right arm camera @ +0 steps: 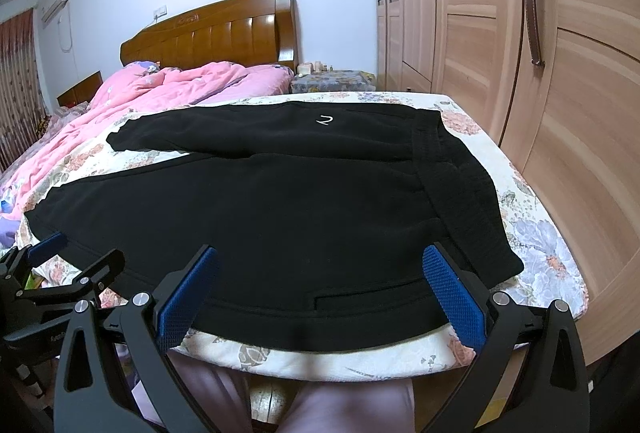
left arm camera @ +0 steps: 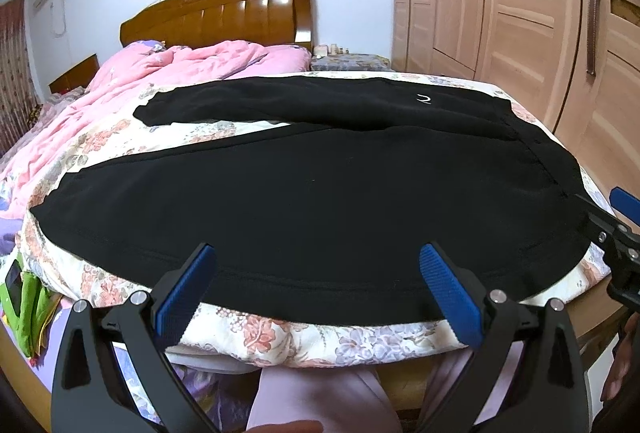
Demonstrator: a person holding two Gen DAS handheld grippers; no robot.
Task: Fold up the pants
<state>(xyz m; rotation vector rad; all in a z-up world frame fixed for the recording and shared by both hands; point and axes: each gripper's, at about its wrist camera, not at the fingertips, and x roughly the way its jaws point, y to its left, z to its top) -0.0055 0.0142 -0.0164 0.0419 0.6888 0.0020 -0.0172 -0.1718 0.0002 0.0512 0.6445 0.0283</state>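
Observation:
Black pants (left arm camera: 320,185) lie spread flat on the floral bed sheet (left arm camera: 280,333), waistband to the right, both legs running left with a gap between them. A small white logo (left arm camera: 423,98) marks the far leg. The pants also show in the right wrist view (right arm camera: 280,217). My left gripper (left arm camera: 316,265) is open and empty, just above the near edge of the near leg. My right gripper (right arm camera: 320,265) is open and empty, at the near edge by the waistband. Each gripper shows at the edge of the other's view.
A pink quilt (left arm camera: 160,73) is bunched at the far left by the wooden headboard (left arm camera: 224,13). A tall wardrobe (right arm camera: 520,33) stands close along the right of the bed. A green item (left arm camera: 32,305) lies off the bed's left corner. The person's legs are below the bed edge.

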